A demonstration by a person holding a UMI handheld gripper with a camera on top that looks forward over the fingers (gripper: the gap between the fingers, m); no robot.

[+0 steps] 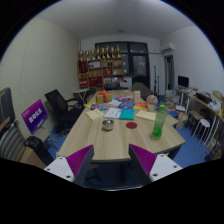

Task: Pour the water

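A green bottle stands upright near the right edge of the long wooden table. A small metal cup or bowl sits near the table's middle, left of the bottle. My gripper hovers over the near end of the table, well short of both. Its two purple-padded fingers are spread wide apart with nothing between them.
Papers, a teal sheet and several small items cover the far half of the table. Black office chairs stand along the left side, a white chair and desks at the right. Shelves line the back wall.
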